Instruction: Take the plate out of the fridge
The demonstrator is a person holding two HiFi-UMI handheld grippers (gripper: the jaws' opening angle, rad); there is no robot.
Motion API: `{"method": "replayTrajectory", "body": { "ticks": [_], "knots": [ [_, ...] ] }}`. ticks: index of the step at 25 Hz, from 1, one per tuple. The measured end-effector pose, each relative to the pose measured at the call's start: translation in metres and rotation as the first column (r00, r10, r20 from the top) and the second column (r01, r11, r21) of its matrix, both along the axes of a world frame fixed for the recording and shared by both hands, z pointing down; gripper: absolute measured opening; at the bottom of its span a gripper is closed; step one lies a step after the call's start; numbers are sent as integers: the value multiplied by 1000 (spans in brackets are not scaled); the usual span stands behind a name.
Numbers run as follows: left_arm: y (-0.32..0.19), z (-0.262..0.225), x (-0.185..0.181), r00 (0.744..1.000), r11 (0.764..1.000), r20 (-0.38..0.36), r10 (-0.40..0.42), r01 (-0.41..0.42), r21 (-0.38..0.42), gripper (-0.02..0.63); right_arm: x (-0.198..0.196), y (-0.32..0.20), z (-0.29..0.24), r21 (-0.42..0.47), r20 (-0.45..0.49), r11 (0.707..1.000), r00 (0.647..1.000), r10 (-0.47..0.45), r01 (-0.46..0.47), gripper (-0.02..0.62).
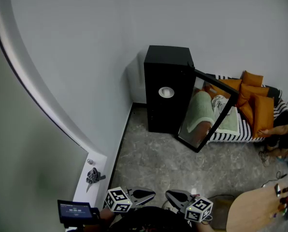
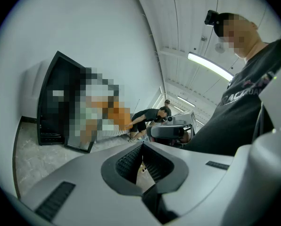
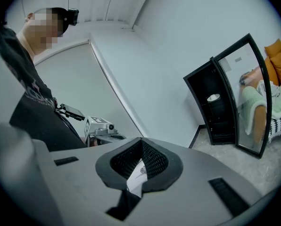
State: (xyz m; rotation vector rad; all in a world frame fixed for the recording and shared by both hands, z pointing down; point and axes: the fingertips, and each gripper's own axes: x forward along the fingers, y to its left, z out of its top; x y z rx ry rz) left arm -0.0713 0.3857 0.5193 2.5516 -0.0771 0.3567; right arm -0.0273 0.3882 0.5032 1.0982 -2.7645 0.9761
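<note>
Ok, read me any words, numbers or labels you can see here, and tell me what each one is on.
Nothing here reads cleanly enough to quote.
Black shirt: pale printed letters, too blurred to read.
Small screen: light characters, too small to read.
Marker cubes: black-and-white square patterns only, no words.
Fridge: no label visible.

the left gripper (image 2: 142, 147) fills the bottom of the frame, its jaws brought together at the tips with nothing held between them. a black fridge (image 2: 51, 102) stands at the left on the grey floor (image 2: 32, 159), against the white wall (image 2: 98, 41), its door swung open. farther back a person (image 2: 147, 118) in dark clothes bends low. the right gripper (image 2: 171, 131) hangs near the middle, beside the holder's dark t-shirt (image 2: 244, 112). a strip light (image 2: 211, 66) glows on the ceiling.
</note>
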Motion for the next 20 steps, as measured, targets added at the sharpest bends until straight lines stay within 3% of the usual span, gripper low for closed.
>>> {"method": "replayTrajectory", "body": {
  "ticks": [20],
  "knots": [
    [4, 2, 17, 1000, 1000, 5, -15, 15, -12, 5, 20, 2, -1, -1, 9, 1000, 1000, -5, 5, 5]
  ]
}}
